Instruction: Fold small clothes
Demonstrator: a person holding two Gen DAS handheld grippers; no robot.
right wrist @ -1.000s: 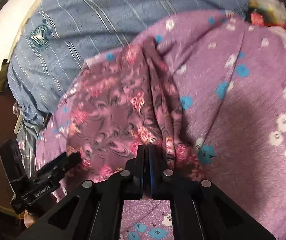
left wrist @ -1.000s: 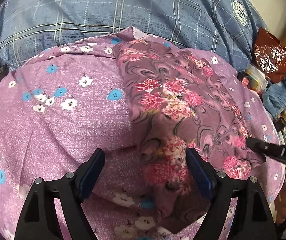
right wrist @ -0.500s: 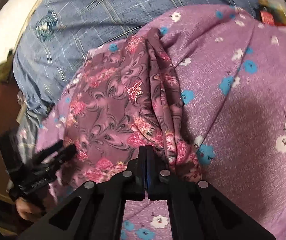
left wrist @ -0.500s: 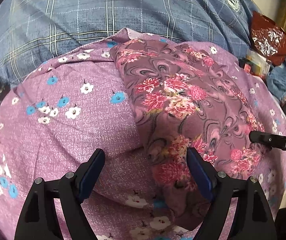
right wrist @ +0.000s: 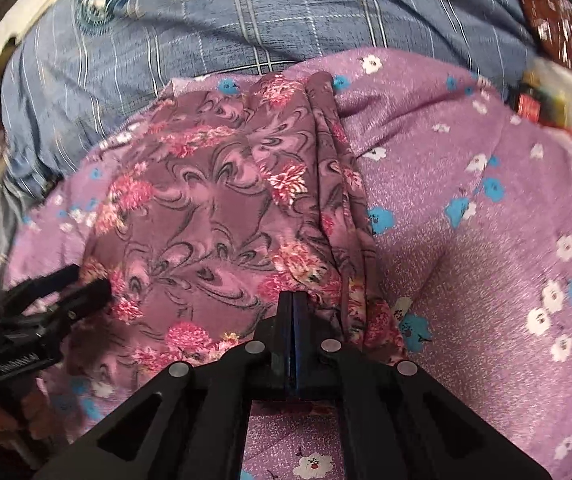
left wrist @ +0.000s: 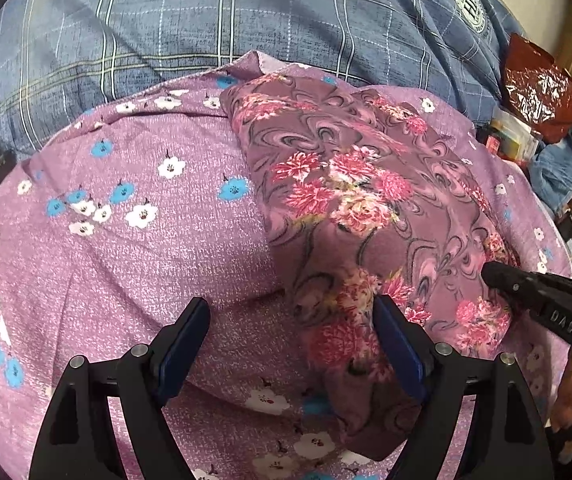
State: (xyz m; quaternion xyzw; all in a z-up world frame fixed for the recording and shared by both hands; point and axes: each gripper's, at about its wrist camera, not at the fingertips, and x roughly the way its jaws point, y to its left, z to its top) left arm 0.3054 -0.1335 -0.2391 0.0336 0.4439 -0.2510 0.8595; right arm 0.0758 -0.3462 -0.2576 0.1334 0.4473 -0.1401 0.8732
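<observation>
A small mauve garment with pink flower print (left wrist: pixel 350 208) lies folded lengthwise on a purple floral sheet (left wrist: pixel 158 232); it also shows in the right wrist view (right wrist: pixel 214 216). My left gripper (left wrist: pixel 292 334) is open, jaws wide apart, hovering over the garment's near left edge with nothing between them. My right gripper (right wrist: pixel 293 304) has its jaws pressed together at the garment's near edge; whether cloth is pinched between them is not clear. The right gripper's tip (left wrist: pixel 498 274) rests on the garment's right side in the left wrist view. The left gripper (right wrist: pixel 82 288) shows at the garment's left side.
A blue plaid blanket (left wrist: pixel 246 12) lies behind the purple sheet. Red foil bag (left wrist: pixel 538 88), blue cloth (left wrist: pixel 566 160) and small clutter sit at the right edge. The purple sheet (right wrist: pixel 486 220) spreads wide to the right of the garment.
Both grippers drew back slightly toward the near edge; the garment looks flatter. The right gripper's tip moved inward over the garment's right side. The left jaws stayed open, the right stayed shut.
</observation>
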